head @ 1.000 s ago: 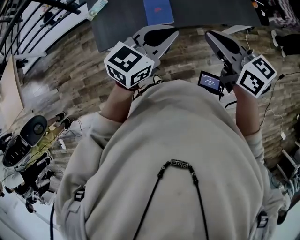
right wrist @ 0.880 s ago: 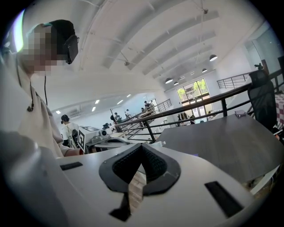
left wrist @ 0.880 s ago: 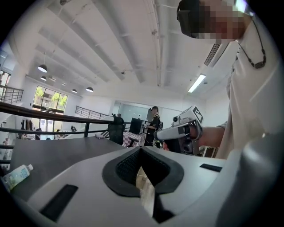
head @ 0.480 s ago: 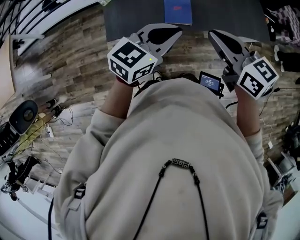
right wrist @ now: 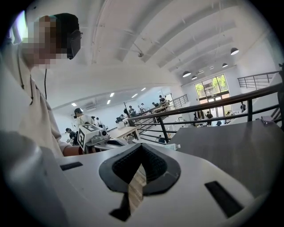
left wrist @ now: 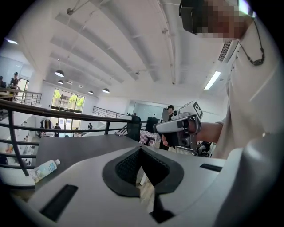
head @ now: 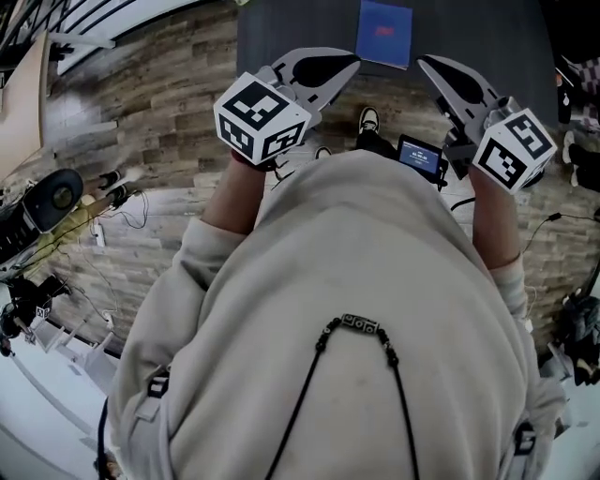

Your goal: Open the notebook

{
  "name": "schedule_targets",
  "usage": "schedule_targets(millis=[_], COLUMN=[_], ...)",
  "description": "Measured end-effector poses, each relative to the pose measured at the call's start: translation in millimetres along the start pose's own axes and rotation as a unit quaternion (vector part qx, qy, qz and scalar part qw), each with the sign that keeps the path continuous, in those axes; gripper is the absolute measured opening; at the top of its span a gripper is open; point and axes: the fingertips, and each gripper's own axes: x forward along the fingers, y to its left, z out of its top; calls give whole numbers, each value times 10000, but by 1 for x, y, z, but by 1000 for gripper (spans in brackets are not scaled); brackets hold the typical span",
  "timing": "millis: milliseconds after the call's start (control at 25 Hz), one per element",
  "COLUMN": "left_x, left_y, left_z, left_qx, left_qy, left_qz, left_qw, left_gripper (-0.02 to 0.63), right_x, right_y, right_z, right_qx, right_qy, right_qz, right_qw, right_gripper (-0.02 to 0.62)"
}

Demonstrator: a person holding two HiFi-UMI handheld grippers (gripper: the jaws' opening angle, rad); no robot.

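A closed blue notebook (head: pixel 384 33) lies flat on the dark grey table (head: pixel 281 28) at the top of the head view. My left gripper (head: pixel 348 62) hangs in front of the table's near edge, down and left of the notebook, its jaws shut on nothing. My right gripper (head: pixel 425 64) is level with it, just below and right of the notebook, also shut and empty. In the left gripper view the closed tips (left wrist: pixel 141 149) point across the table top (left wrist: pixel 66 148). The right gripper view shows its closed tips (right wrist: pixel 141 146) over the table (right wrist: pixel 230 142). The notebook is in neither gripper view.
A small plastic bottle (left wrist: pixel 44 169) lies on the table's left part. A black railing (right wrist: pixel 213 99) runs behind the table. Wood-plank floor (head: pixel 159 103) lies below. Gear and cables (head: pixel 47 202) crowd the floor at left. A small screen (head: pixel 420 157) sits by my right hand.
Both grippers have travelled toward the table, still shut. The notebook has slid rightward and lower in the head view, now lying between the two gripper tips.
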Motion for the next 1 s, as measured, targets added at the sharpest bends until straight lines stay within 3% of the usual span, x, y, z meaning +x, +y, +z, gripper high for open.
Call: schedule_targets(millis=[440, 720, 880, 1000], left_x=[55, 123, 122, 120], left_y=[42, 68, 68, 70], left_z=[29, 52, 55, 59], left_qx=[-88, 1, 409, 456], left_qy=[24, 206, 398, 408], left_qz=[329, 409, 638, 675], left_qw=[9994, 9989, 9963, 9958], left_gripper=[5, 5, 5, 5], right_x=[25, 25, 23, 24], right_y=[-72, -146, -149, -149], right_z=[38, 62, 62, 61], right_qx=[-32, 138, 210, 256], right_qy=[-60, -114, -150, -177], right_qz=[537, 755, 807, 846], right_qw=[9985, 9970, 9964, 9959], right_gripper=[15, 15, 15, 15])
